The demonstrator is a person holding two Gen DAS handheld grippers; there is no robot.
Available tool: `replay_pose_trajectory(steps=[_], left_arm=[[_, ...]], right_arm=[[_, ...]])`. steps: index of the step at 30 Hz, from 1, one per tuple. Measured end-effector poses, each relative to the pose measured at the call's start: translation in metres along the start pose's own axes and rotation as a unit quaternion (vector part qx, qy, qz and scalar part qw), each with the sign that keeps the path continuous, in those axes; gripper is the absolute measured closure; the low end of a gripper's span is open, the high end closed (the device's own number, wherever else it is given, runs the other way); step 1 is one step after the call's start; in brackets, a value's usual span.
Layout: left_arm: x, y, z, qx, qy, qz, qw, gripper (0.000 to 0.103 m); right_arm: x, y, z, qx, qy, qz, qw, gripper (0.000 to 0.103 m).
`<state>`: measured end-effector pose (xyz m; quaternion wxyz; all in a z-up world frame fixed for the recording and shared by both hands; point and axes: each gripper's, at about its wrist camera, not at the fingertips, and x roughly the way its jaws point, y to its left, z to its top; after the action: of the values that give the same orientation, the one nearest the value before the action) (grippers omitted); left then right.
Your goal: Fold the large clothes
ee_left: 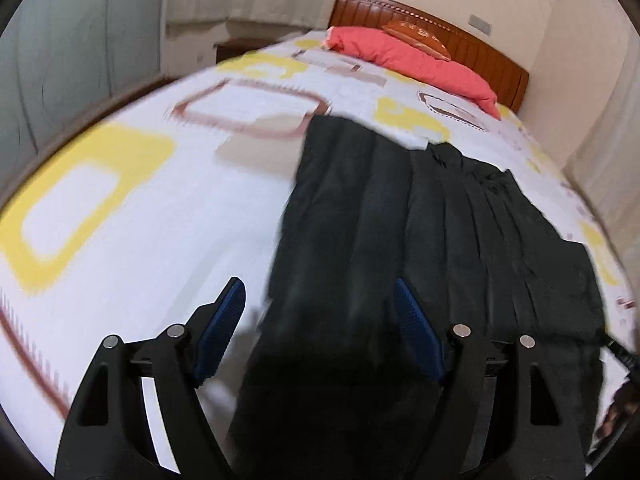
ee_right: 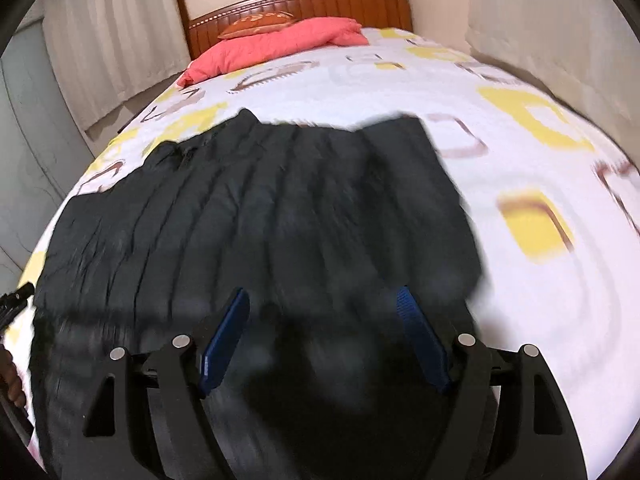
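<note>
Standing wide apart, the blue pads [ee_left: 224,328] of the left gripper [ee_left: 320,300] hold nothing. The black garment [ee_left: 400,220] lies flat on the bed [ee_left: 140,260] under them, with its left edge between the fingers. The right gripper [ee_right: 324,308] is wide too and grips nothing. The same dark cloth spreads beneath both its pads [ee_right: 420,340]. A pink quilt [ee_right: 272,48] sits far off by the wooden headboard [ee_right: 360,4].

A pleated garment [ee_right: 248,216] lies spread across the near part of the bed [ee_right: 400,92]. Behind it, a folded quilt [ee_right: 280,46] and a cushion [ee_right: 260,22] rest against the headboard [ee_right: 360,2].
</note>
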<state>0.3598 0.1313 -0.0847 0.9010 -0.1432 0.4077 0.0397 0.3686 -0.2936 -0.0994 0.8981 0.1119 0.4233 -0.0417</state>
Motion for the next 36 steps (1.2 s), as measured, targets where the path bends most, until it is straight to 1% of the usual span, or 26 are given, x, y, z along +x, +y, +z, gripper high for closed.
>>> replay_pose_trajectory(steps=[1, 3, 6, 8, 9, 10, 12, 14, 15, 17, 20, 21, 22, 23, 25, 28, 29, 30, 32, 34, 36], left_arm=[[-0.008, 0.011, -0.01, -0.015, 0.011, -0.004, 0.9998, 0.027], [-0.025, 0.032, -0.038, -0.051, 0.031, -0.022, 0.9979, 0.027], [-0.052, 0.057, -0.08, -0.096, 0.048, -0.025, 0.9939, 0.027], [-0.07, 0.071, -0.108, -0.129, 0.051, -0.018, 0.9901, 0.027], [-0.078, 0.079, -0.12, -0.15, 0.053, -0.02, 0.9871, 0.027], [-0.084, 0.084, -0.126, -0.167, 0.053, -0.025, 0.9843, 0.027], [-0.101, 0.094, -0.146, -0.202, 0.049, -0.037, 0.9774, 0.027], [-0.115, 0.097, -0.161, -0.217, 0.045, -0.041, 0.9743, 0.027], [-0.123, 0.097, -0.17, -0.228, 0.046, -0.05, 0.9714, 0.027], [-0.132, 0.1, -0.188, -0.246, 0.056, -0.068, 0.9652, 0.027], [-0.143, 0.101, -0.205, -0.254, 0.059, -0.089, 0.9615, 0.027], [-0.147, 0.101, -0.21, -0.254, 0.06, -0.096, 0.9605, 0.027], [-0.149, 0.102, -0.215, -0.26, 0.065, -0.104, 0.9578, 0.027], [-0.153, 0.104, -0.221, -0.271, 0.064, -0.114, 0.9537, 0.027], [-0.16, 0.105, -0.234, -0.284, 0.056, -0.124, 0.9492, 0.027], [-0.167, 0.101, -0.249, -0.32, 0.054, -0.152, 0.9336, 0.027], [-0.169, 0.1, -0.252, -0.324, 0.05, -0.157, 0.9317, 0.027], [-0.171, 0.096, -0.255, -0.323, 0.047, -0.16, 0.9315, 0.027], [-0.169, 0.093, -0.256, -0.322, 0.043, -0.16, 0.9319, 0.027], [-0.163, 0.093, -0.253, -0.328, 0.041, -0.166, 0.9293, 0.027], [-0.158, 0.091, -0.251, -0.328, 0.039, -0.164, 0.9296, 0.028]], right_arm=[[-0.008, -0.007, -0.01, 0.006, 0.002, -0.002, 1.0, 0.027], [-0.033, -0.029, -0.041, 0.027, 0.006, -0.007, 1.0, 0.027], [-0.065, -0.059, -0.085, 0.064, 0.01, -0.01, 0.998, 0.027], [-0.081, -0.072, -0.112, 0.087, 0.015, -0.006, 0.996, 0.027], [-0.086, -0.075, -0.12, 0.092, 0.017, -0.005, 0.996, 0.027], [-0.096, -0.08, -0.137, 0.103, 0.017, -0.005, 0.994, 0.027], [-0.106, -0.086, -0.155, 0.116, 0.018, -0.004, 0.993, 0.027], [-0.116, -0.093, -0.177, 0.138, 0.021, 0.005, 0.99, 0.027], [-0.121, -0.097, -0.187, 0.151, 0.023, 0.017, 0.988, 0.027], [-0.128, -0.102, -0.202, 0.169, 0.021, 0.029, 0.985, 0.027], [-0.14, -0.109, -0.219, 0.196, 0.011, 0.052, 0.979, 0.027], [-0.142, -0.111, -0.225, 0.204, 0.011, 0.063, 0.977, 0.027], [-0.145, -0.114, -0.231, 0.215, 0.011, 0.078, 0.973, 0.027], [-0.148, -0.116, -0.237, 0.227, 0.009, 0.097, 0.969, 0.027], [-0.153, -0.119, -0.247, 0.246, 0.008, 0.13, 0.96, 0.027], [-0.155, -0.117, -0.26, 0.276, 0.012, 0.177, 0.945, 0.027], [-0.155, -0.115, -0.264, 0.282, 0.012, 0.188, 0.941, 0.027], [-0.156, -0.111, -0.266, 0.281, 0.01, 0.195, 0.94, 0.027], [-0.158, -0.105, -0.267, 0.277, 0.006, 0.204, 0.939, 0.028], [-0.156, -0.1, -0.265, 0.277, 0.003, 0.205, 0.939, 0.028], [-0.154, -0.099, -0.264, 0.279, -0.003, 0.206, 0.938, 0.034]])
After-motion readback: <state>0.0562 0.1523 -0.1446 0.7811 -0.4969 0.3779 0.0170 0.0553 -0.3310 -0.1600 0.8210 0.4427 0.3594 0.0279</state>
